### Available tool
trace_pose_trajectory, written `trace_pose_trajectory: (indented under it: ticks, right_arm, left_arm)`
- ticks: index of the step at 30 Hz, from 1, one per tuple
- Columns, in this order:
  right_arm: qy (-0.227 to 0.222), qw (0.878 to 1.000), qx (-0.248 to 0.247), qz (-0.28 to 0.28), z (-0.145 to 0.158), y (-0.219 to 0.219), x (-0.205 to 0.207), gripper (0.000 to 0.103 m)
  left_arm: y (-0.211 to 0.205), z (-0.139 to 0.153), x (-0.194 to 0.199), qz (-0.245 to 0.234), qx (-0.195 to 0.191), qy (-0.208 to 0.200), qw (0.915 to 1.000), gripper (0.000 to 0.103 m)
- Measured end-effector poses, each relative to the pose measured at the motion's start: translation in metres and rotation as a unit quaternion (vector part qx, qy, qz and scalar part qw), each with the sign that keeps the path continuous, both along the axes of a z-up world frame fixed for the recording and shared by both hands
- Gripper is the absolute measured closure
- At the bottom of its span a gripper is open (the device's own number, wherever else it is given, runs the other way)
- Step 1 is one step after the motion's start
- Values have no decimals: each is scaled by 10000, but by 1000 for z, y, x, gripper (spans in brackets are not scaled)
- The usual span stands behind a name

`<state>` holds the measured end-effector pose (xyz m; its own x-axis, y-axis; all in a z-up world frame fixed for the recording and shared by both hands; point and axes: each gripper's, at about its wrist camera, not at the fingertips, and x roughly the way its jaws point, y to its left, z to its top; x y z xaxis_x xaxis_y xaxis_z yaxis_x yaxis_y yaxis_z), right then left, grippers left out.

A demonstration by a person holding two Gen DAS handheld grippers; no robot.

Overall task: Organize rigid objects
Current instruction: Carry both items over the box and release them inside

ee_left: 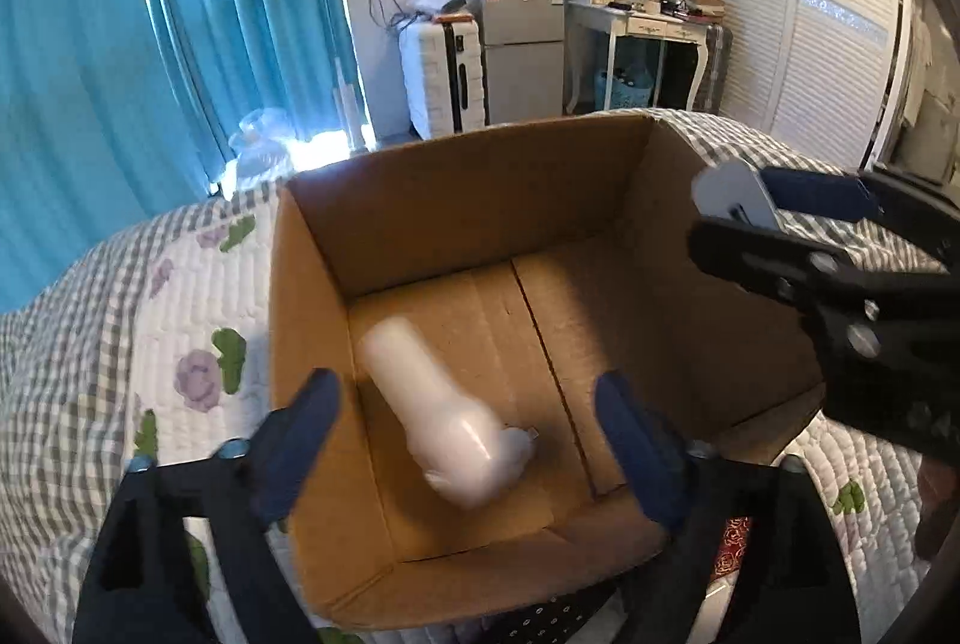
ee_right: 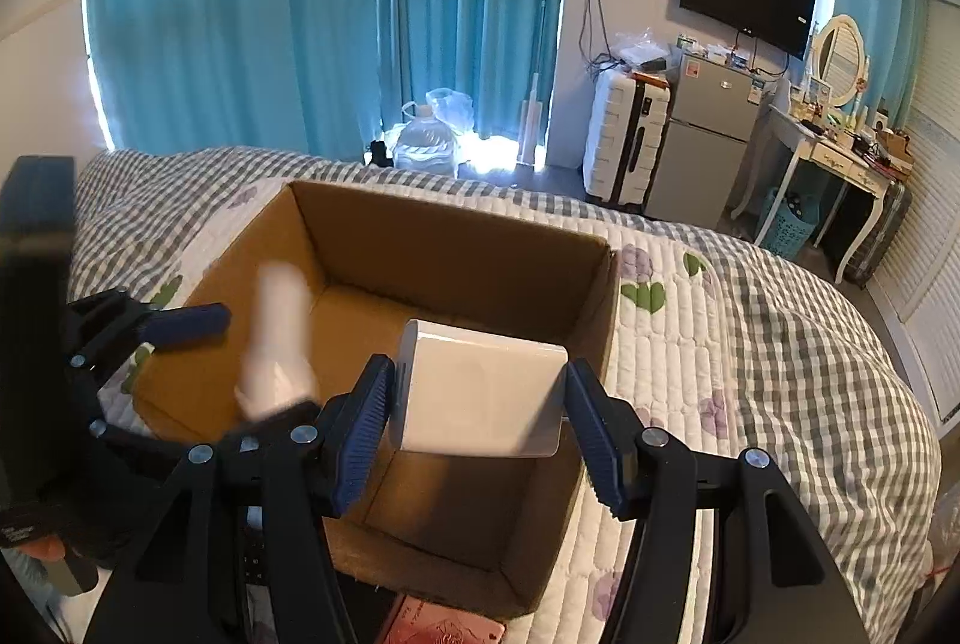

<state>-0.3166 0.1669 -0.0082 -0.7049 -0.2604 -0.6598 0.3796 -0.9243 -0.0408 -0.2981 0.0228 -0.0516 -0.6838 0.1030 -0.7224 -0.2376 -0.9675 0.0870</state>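
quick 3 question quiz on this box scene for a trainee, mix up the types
1. True or false: the left gripper is clamped on the white bottle.
2. What does the right gripper hold? A) white block B) red book C) mug
3. Fill in: the cardboard box sits on a ____.

Key:
1. False. Its fingers stand wide apart, and the blurred bottle is inside the box, free of them.
2. A. The white block sits between the fingers, over the box.
3. Bed, on the checked quilt.
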Motion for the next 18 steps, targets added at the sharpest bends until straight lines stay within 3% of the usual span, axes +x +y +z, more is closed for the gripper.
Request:
trace_pose_trajectory:
  ticks: [4, 12, 13, 14, 18]
  right_arm:
    - [104, 9999, 4, 23, 4, -7, -5, 45]
    - [108, 9998, 60, -132, -12, -24, -18, 44]
    - [146, 9997, 95, -155, -11, -26, -15, 37]
    - [199, 9995, 154, -210, -8, -27, -12, 20]
    - [431, 9985, 89, -338, 16, -20, 14, 13]
  left_arm:
    - [-5, 9, 9, 65, -113, 181, 9998, 11]
    - [-37, 32, 35, 194, 49, 392, 9990, 11]
    - [-40, 35, 40, 218, 59, 415, 9989, 11]
    - [-44, 38, 45, 255, 72, 453, 9986, 11]
    - [-55, 51, 69, 364, 236, 553, 9975, 8]
